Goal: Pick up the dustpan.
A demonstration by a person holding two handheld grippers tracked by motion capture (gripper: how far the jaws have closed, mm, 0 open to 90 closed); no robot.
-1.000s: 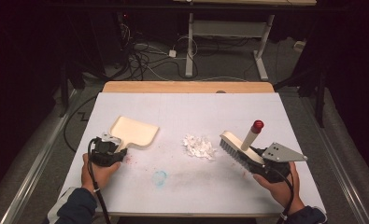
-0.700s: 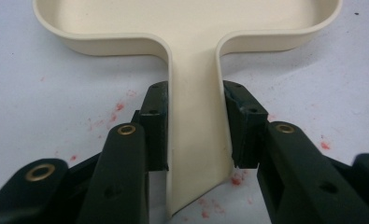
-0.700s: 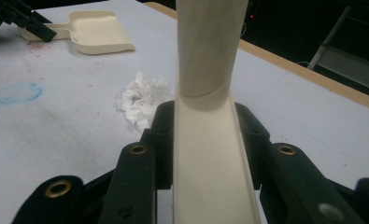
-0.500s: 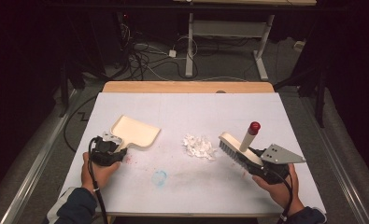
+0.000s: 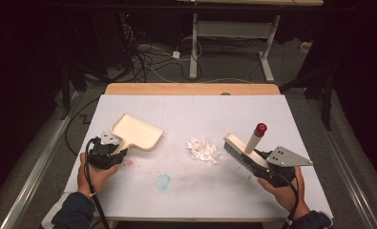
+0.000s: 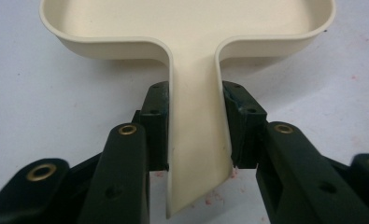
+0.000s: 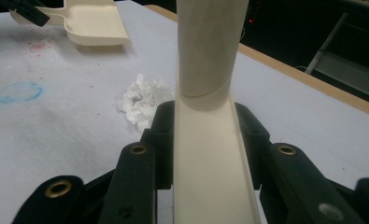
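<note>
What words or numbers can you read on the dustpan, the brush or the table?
None can be read.
Dustpan: plain cream, no text.
Brush with its red-capped handle: no label.
Table: a blue scribbled ring and red specks, marks and not letters.
Grey plate on the right gripper: holes, no writing.

In the right gripper view we lose the brush [image 7: 210, 140] bristles entirely beneath its own back, and its handle runs off the top edge. Beyond the dustpan [image 6: 191, 28], the left gripper view cuts its mouth away; the paper scraps [image 5: 203, 150] are perhaps torn tissue.
</note>
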